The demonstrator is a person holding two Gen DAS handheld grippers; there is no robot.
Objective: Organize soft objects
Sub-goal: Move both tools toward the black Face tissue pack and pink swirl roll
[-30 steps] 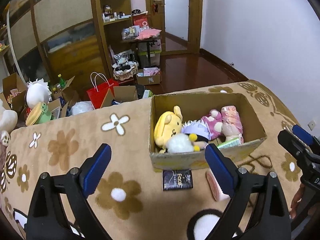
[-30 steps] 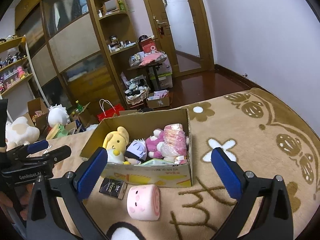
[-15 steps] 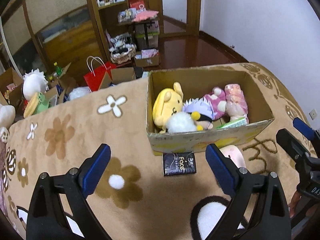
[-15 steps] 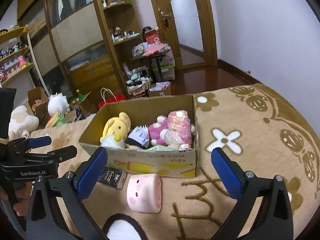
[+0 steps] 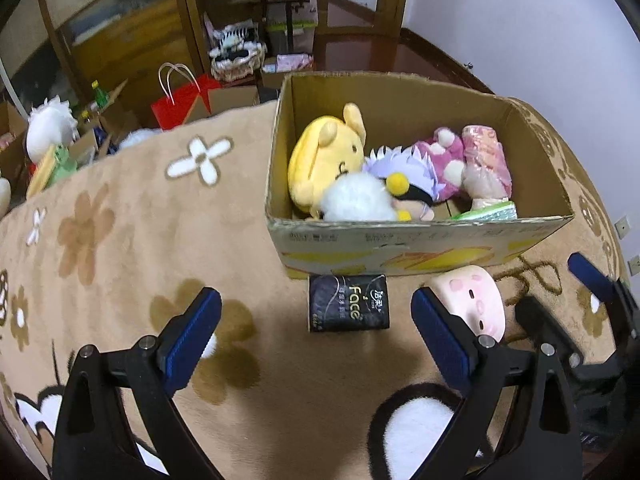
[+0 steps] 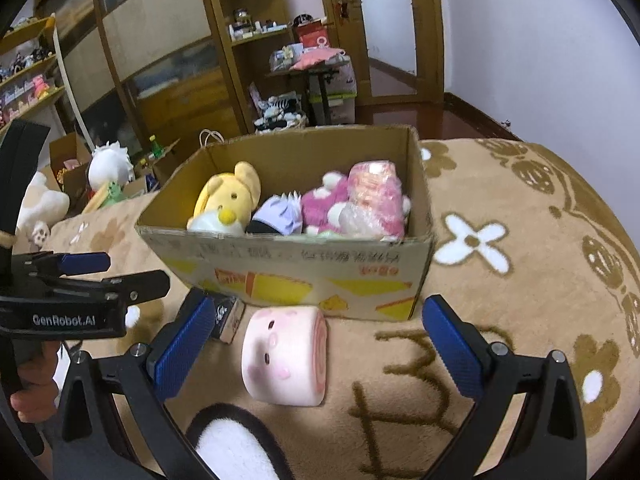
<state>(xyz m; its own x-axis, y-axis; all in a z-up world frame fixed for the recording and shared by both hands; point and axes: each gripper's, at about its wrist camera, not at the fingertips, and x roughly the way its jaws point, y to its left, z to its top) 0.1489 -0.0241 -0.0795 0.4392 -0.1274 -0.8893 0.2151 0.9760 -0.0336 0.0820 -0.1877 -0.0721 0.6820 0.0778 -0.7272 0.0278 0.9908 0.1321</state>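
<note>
Broadly, a tan plush blanket with brown and white flowers (image 5: pixel 132 240) is spread under everything, with bare stretches left and right of an open brown cardboard box (image 6: pixel 304 280). The box is packed with a yellow plush dog (image 5: pixel 320 160), a lilac spiky-haired plush (image 5: pixel 396 164), a magenta-and-white plush (image 6: pixel 324 208) and a pink plastic-wrapped bundle (image 6: pixel 376 196), all lying below its rim. A pale pink cylindrical plush with a face (image 6: pixel 286 356) is seen on the blanket just in front of the box's near wall, between the spread fingers of the right gripper (image 6: pixel 316 344), untouched by either pad. A black tissue pack printed "Face" (image 5: pixel 348 302) is found just beside it, its far edge at the box's front wall. The left gripper (image 5: pixel 316 332) is held wide apart above this pack, nothing pinched
</note>
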